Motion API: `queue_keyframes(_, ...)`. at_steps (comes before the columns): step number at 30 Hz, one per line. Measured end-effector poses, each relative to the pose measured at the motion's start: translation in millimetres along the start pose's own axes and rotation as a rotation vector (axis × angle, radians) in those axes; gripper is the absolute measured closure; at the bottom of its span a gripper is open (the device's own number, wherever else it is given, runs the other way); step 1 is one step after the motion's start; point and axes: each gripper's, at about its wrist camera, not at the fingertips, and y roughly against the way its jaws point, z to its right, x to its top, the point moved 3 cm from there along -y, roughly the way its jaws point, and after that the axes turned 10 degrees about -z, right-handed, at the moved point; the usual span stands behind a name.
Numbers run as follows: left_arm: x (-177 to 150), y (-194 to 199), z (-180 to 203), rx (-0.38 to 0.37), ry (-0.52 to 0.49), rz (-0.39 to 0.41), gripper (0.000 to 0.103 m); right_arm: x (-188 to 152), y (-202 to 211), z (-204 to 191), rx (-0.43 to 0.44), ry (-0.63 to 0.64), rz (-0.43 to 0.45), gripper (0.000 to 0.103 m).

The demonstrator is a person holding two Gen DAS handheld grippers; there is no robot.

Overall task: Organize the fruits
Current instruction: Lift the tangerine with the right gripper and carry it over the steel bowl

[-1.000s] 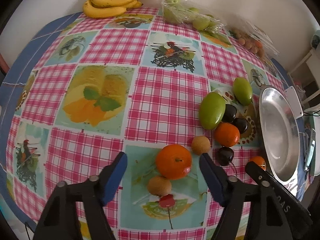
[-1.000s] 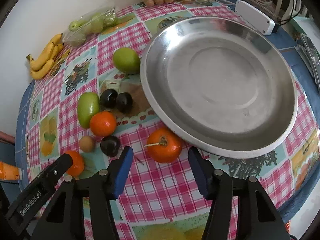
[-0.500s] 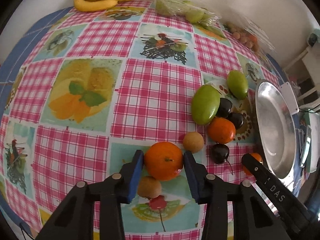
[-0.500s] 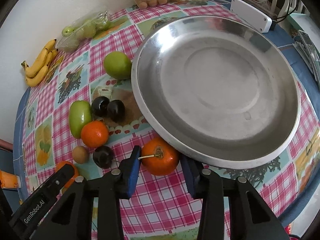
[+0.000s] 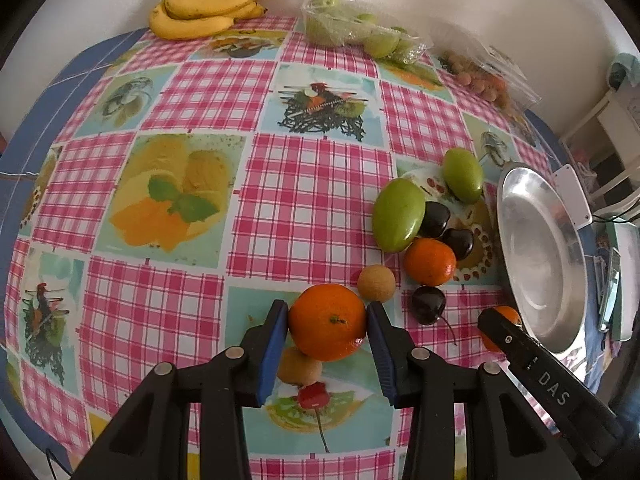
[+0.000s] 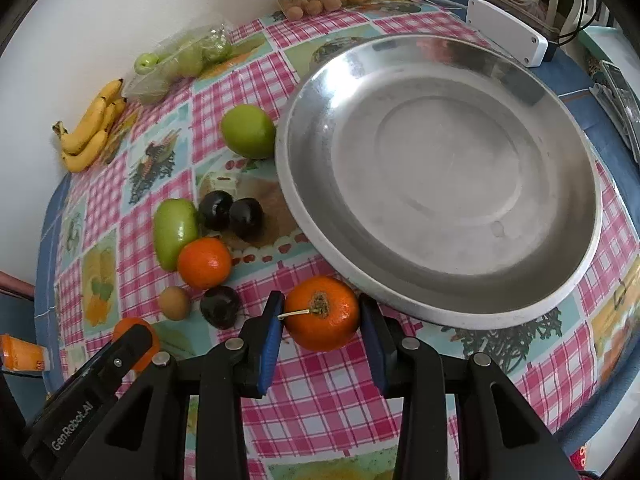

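Observation:
In the left wrist view my left gripper is shut on an orange, blue pads pressing both its sides. In the right wrist view my right gripper is shut on a stemmed orange right by the rim of the empty metal plate. Between the two lie a third orange, two green mangoes, three dark plums and two small brown fruits. I cannot tell whether either held orange is off the cloth.
Bananas, a bag of green fruits and a clear box of small brown fruits line the wall at the back. A white box sits behind the plate. The checked tablecloth's near edge lies just below both grippers.
Both grippers stood wide open around their oranges a second ago. Each has since closed its pads onto its orange, and the grip has held over the last half second.

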Motion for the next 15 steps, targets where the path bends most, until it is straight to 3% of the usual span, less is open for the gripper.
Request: queue_keyframes(15,-7.2,30.3,15.2,-0.010,-0.008,0.067,0.060,-10.8,38.3,-16.7,0.039,0.068,0.076,0.064)
